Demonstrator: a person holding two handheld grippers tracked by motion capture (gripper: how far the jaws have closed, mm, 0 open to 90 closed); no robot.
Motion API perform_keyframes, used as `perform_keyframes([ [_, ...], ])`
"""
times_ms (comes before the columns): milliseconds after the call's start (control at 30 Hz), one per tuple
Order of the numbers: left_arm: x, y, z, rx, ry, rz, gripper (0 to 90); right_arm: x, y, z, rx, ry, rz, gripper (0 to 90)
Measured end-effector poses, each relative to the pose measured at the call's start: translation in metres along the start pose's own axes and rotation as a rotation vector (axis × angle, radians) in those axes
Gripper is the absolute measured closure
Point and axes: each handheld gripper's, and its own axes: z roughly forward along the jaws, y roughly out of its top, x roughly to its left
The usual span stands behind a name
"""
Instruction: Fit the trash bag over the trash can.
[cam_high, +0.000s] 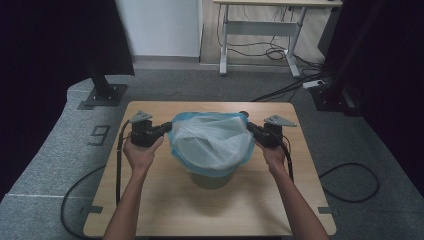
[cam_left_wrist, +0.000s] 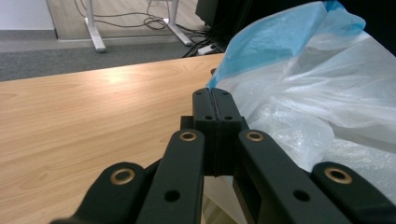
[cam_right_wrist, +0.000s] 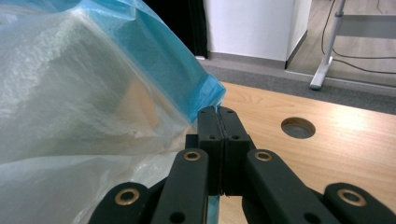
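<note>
The small round beige bin (cam_high: 210, 177) sits near the middle of the pale wooden table (cam_high: 165, 210), and the thin translucent plastic bag with a blue rim (cam_high: 212, 140) is spread wide just above its mouth. The bag's rim is pinched at the left by the left gripper (cam_high: 167, 126) and at the right by the right gripper (cam_high: 250, 126), both jaw pairs clamped tight on the film. Probably best if both sides get lowered evenly, so the rim is folded over the bin's edge without the film being torn or the light bin being tipped.
</note>
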Motion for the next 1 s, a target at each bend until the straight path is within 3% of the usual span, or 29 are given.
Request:
perform_keyframes([
  [200, 0.005, 0.000, 0.006, 0.020, -0.015, -0.032, 90.0, -0.002, -0.001, 0.002, 0.014, 0.004, 0.005, 88.4],
  [533, 0.015, -0.010, 0.030, 0.124, -0.016, -0.093, 90.0, -0.003, -0.011, 0.014, 0.107, 0.009, 0.037, 88.7],
  [633, 0.018, -0.016, 0.035, 0.131, -0.011, -0.104, 90.0, -0.004, -0.013, 0.016, 0.129, 0.005, 0.047, 88.7],
  [1000, 0.017, -0.022, 0.042, 0.154, -0.016, -0.090, 90.0, -0.003, -0.023, 0.021, 0.153, 0.017, 0.044, 88.7],
])
